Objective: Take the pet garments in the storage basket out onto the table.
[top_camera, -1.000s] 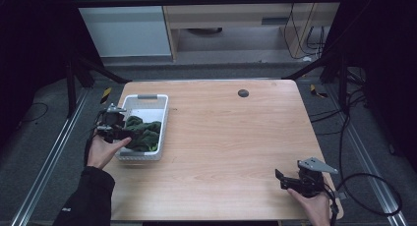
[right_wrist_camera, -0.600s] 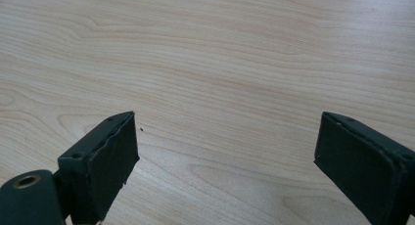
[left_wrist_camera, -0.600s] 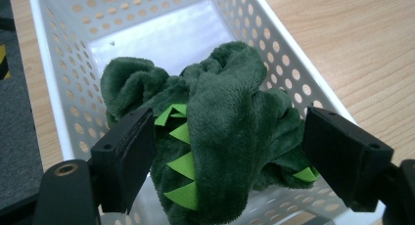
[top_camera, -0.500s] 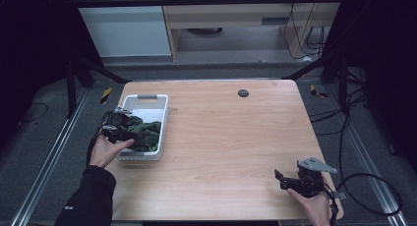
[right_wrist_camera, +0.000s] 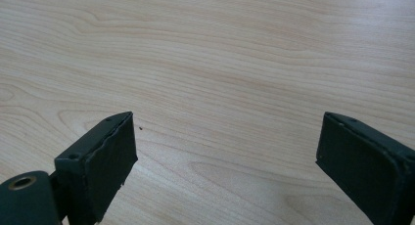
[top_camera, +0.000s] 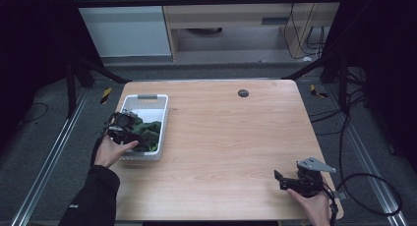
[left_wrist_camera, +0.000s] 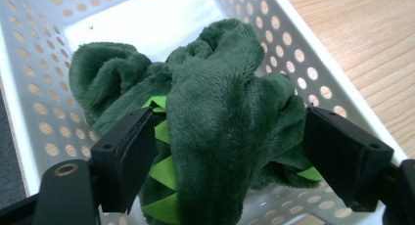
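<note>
The green plush toy (left_wrist_camera: 215, 117) lies in the white basket (left_wrist_camera: 313, 54) on the bench's (top_camera: 236, 137) left. It looks soft and light; its bulky middle suits gripping. The left hand-held gripper (left_wrist_camera: 230, 151) straddles it, jaws apart, perhaps touching. The right hand-held gripper (right_wrist_camera: 225, 161) is spread, empty.

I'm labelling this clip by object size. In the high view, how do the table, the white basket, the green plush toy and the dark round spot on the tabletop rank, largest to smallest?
1. Table
2. White basket
3. Green plush toy, partly hidden by the left gripper
4. Dark round spot
</note>
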Available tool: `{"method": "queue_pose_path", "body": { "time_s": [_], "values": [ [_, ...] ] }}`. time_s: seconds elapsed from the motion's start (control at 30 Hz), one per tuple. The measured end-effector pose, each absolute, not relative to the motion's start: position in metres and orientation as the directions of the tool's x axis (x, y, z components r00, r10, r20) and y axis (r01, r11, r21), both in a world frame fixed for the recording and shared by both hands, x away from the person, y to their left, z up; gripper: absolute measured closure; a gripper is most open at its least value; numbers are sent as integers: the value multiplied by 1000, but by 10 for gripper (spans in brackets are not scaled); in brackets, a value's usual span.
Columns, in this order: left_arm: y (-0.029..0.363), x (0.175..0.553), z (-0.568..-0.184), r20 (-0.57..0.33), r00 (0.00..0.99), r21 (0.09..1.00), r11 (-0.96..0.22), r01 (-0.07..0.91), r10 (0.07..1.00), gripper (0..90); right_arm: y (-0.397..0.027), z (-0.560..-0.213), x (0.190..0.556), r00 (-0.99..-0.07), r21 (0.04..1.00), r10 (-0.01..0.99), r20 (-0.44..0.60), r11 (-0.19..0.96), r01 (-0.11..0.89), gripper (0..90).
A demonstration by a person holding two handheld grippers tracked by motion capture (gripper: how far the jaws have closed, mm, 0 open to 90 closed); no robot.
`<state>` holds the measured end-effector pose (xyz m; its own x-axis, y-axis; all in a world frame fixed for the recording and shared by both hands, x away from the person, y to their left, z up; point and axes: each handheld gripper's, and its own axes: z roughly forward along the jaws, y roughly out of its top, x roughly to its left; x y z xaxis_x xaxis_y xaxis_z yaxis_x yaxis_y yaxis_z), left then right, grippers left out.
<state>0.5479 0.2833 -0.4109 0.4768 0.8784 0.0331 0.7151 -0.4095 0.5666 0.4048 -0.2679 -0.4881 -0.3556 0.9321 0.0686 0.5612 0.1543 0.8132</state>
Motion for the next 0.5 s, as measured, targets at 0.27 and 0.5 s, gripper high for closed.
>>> {"method": "queue_pose_path", "body": {
  "time_s": [0.27, 0.5],
  "values": [
    [279, 553, -418, 66, 493, 521, -451, 724, 868, 276, -267, -488, 405, -359, 807, 930, 81, 150, 571, 73],
    [278, 555, -423, 62, 491, 496, -454, 740, 869, 423, -267, -488, 405, -356, 804, 931, 77, 153, 575, 69]
  ]
}}
